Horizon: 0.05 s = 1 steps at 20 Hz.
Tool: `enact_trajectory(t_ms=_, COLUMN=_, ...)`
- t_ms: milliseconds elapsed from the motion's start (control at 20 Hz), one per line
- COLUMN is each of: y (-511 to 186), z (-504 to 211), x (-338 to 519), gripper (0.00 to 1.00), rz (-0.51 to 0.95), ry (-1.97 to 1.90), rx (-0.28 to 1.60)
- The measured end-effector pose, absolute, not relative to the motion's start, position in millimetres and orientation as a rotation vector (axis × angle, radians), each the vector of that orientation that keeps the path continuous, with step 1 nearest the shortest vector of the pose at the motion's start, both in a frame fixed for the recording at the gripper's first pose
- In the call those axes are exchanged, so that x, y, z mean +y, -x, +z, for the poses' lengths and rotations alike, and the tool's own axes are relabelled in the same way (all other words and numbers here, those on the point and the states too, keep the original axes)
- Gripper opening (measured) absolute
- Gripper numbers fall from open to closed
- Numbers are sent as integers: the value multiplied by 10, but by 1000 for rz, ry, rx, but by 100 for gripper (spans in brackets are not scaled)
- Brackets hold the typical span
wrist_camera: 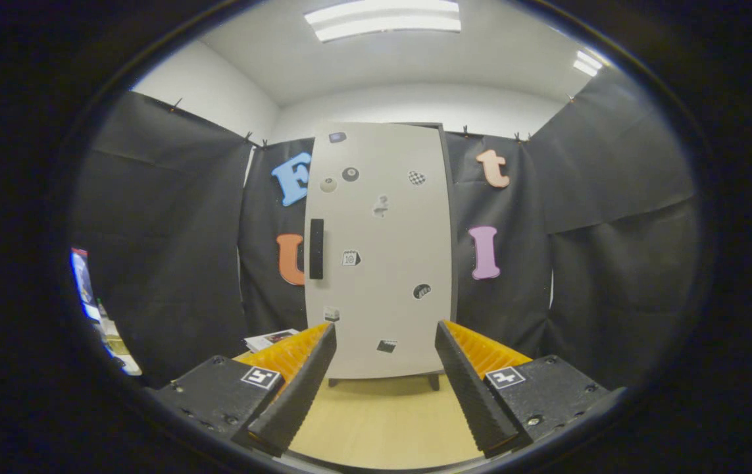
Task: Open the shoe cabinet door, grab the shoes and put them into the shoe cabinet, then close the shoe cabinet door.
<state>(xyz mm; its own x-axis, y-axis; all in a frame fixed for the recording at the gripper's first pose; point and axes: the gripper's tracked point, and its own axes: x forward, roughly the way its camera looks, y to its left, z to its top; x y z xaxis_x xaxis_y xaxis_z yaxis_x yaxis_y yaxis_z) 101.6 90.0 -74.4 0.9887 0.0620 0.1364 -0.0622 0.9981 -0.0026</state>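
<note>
A tall pale shoe cabinet [382, 263] stands upright on the wooden table, straight ahead beyond my fingers. Its door is shut and dotted with several small stickers. A dark vertical handle [316, 249] sits on the door's left side, about halfway up. My gripper [385, 339] is open, with its two fingers spread wide and nothing between them. The cabinet's lower part shows in the gap between the fingers, some way off.
The light wooden table top [382, 415] runs from my fingers to the cabinet's short feet. A small flat booklet [270, 339] lies on the table left of the cabinet. Black cloth walls close in the booth on all sides. Some clutter [109, 336] stands at the far left.
</note>
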Motion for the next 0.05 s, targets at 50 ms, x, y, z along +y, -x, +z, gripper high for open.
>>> enact_trajectory(t_ms=50, y=-1008, z=-732, x=879, gripper=98, rz=56, ry=1, rx=-137)
